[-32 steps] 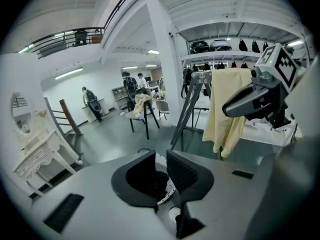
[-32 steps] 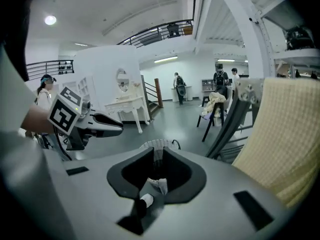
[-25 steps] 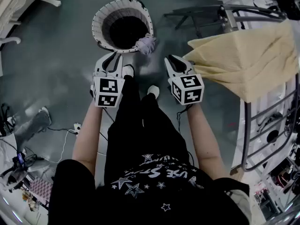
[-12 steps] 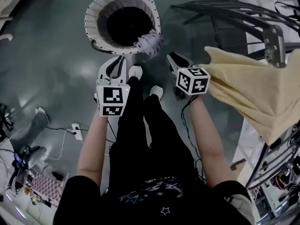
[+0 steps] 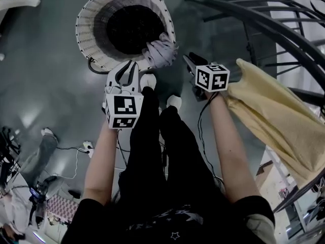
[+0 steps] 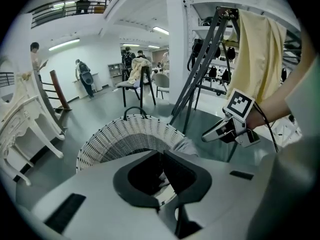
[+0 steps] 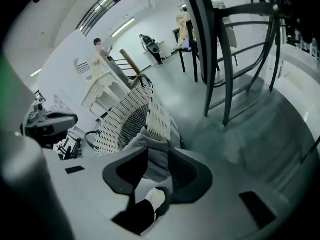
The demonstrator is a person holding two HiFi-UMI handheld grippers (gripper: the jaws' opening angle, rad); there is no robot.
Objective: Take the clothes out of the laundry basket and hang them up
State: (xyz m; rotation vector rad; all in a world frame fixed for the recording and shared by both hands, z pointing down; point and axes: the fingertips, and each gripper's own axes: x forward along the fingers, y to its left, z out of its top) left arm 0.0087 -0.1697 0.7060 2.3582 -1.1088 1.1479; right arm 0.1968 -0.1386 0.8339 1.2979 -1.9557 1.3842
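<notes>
A white woven laundry basket [image 5: 91, 39] stands on the floor ahead, its inside dark. A grey garment [image 5: 160, 50] is draped over its near rim. My left gripper [image 5: 130, 66] hovers just short of that rim, shut, with nothing in it. My right gripper [image 5: 188, 59] hangs to the right of the garment, its jaws opening and empty. In the right gripper view the grey garment [image 7: 155, 151] shows beyond the gap between the jaws, untouched. A yellow cloth [image 5: 274, 116] is draped over the dark metal drying rack [image 5: 264, 14] on the right.
The rack's slanted legs [image 6: 200, 69] stand just right of the basket [image 6: 125, 134]. My own legs and white shoes [image 5: 148, 79] are below the grippers. Cables and a power strip [image 5: 86, 147] lie on the floor at left. White furniture [image 6: 20, 129] and people stand further off.
The basket has come closer and larger in the head view. Both grippers have moved towards its rim. The right gripper has left the yellow cloth's corner, and its jaws stand wider.
</notes>
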